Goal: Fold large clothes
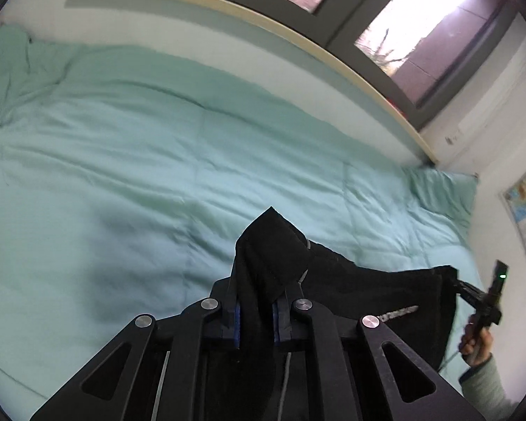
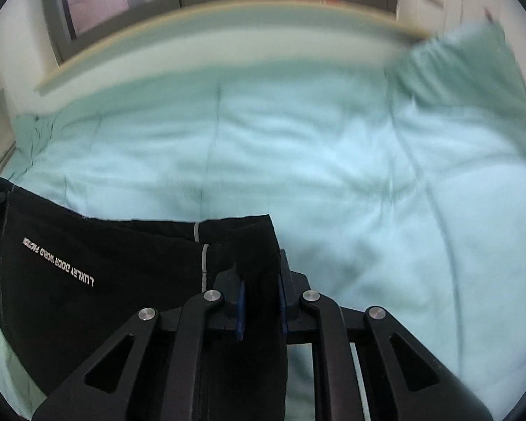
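I have 1 black fabric garment with silver lettering (image 2: 87, 263) stretched between my 2 grippers above the mint-green quilted bed cover (image 1: 157, 161). My left gripper (image 1: 256, 312) pinches 1 bunched corner; my right gripper (image 2: 261, 301) clamps another. Open bedding lies far and right, though the right view is blurred. 1 green pillow (image 2: 463, 70) sits far right.

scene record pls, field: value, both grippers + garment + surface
left gripper: shut on black garment
right gripper: shut on black garment
black garment: stretched between the two grippers, white lettering visible
surface: bed with light green quilt
pillow: green, far right corner
background: window behind the bed
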Available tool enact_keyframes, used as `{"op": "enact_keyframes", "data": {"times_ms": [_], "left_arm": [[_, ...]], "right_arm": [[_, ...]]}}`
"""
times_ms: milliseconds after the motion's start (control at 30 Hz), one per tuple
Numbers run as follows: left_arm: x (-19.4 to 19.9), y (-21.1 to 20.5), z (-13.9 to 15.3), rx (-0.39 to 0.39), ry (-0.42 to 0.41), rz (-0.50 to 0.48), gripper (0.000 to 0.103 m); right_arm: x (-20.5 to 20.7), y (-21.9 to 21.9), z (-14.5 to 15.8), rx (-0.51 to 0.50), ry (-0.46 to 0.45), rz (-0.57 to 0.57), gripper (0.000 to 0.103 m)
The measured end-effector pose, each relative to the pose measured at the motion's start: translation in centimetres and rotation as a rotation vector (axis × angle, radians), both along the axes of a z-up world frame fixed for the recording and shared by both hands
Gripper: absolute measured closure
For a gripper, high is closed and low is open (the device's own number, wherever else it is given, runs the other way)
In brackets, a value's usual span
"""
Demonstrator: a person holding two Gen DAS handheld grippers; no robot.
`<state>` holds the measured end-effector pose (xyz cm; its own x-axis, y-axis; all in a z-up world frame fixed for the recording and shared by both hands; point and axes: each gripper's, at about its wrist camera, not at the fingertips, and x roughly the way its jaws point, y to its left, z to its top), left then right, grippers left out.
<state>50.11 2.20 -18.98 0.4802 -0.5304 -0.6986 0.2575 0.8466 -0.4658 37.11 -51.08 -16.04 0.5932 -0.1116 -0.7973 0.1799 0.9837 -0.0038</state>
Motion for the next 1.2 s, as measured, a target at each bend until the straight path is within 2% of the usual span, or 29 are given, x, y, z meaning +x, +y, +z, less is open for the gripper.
{"op": "enact_keyframes", "data": {"times_ms": [67, 200, 267, 300, 367, 500, 600, 633, 667, 800, 833, 967, 1033, 1100, 1200], "left_arm": [[1.6, -0.2, -2.1, 0.024, 0.052, 0.037, 0.091], [3.8, -0.4, -9.9, 0.1, 0.234, 0.068, 0.09], [4.5, -0.3, -14.4, 0.103, 0.34, 0.077, 0.085], [4.6, -0.2, -15.5, 0.095, 0.361, 0.079, 0.084], [4.6, 0.2, -16.6, 0.059, 0.373, 0.093, 0.082], [4.5, 1.2, -16.3, 0.008, 0.41, 0.069, 0.075], [3.9, 3.5, -14.7, -0.063, 0.455, 0.08, 0.066], [3.3, 4.3, -13.9, -0.072, 0.447, 0.092, 0.056], [2.7, 4.9, -13.1, -0.062, 0.43, 0.104, 0.051], [-0.3, 5.7, -9.0, 0.036, 0.345, 0.104, 0.05], [-1.4, 5.6, -7.8, 0.071, 0.31, 0.096, 0.05], [-3.6, 5.7, -4.8, 0.118, 0.246, 0.094, 0.05], [-5.2, 4.9, -3.3, 0.084, 0.223, 0.087, 0.05], [-8.5, 2.7, -1.5, 0.059, 0.178, 0.025, 0.05], [-13.6, -1.2, 0.0, 0.032, 0.099, -0.078, 0.05]], "right_arm": [[2.5, 0.0, -1.7, -0.019, 0.042, -0.017, 0.087], [6.4, -0.3, -9.7, 0.008, 0.241, -0.041, 0.087], [6.6, -0.4, -13.8, 0.043, 0.325, -0.042, 0.087], [6.4, -0.4, -15.4, 0.059, 0.348, -0.049, 0.087], [6.1, -0.6, -16.1, 0.077, 0.344, -0.066, 0.087], [6.4, -1.2, -15.7, 0.089, 0.37, -0.064, 0.085], [5.6, -2.1, -13.6, 0.13, 0.369, -0.075, 0.069], [4.9, -2.7, -12.4, 0.158, 0.346, -0.088, 0.062], [3.8, -3.3, -10.8, 0.183, 0.311, -0.104, 0.059], [-0.6, -3.8, -5.7, 0.209, 0.224, -0.125, 0.057], [-2.0, -3.4, -4.4, 0.222, 0.206, -0.112, 0.053], [-6.0, 0.6, -1.3, 0.249, 0.169, -0.034, 0.052], [-7.7, 3.4, -1.0, 0.272, 0.168, 0.001, 0.051], [-9.1, 7.0, -1.1, 0.261, 0.178, 0.043, 0.051], [-10.1, 11.8, -1.7, 0.19, 0.186, 0.086, 0.051]]}}
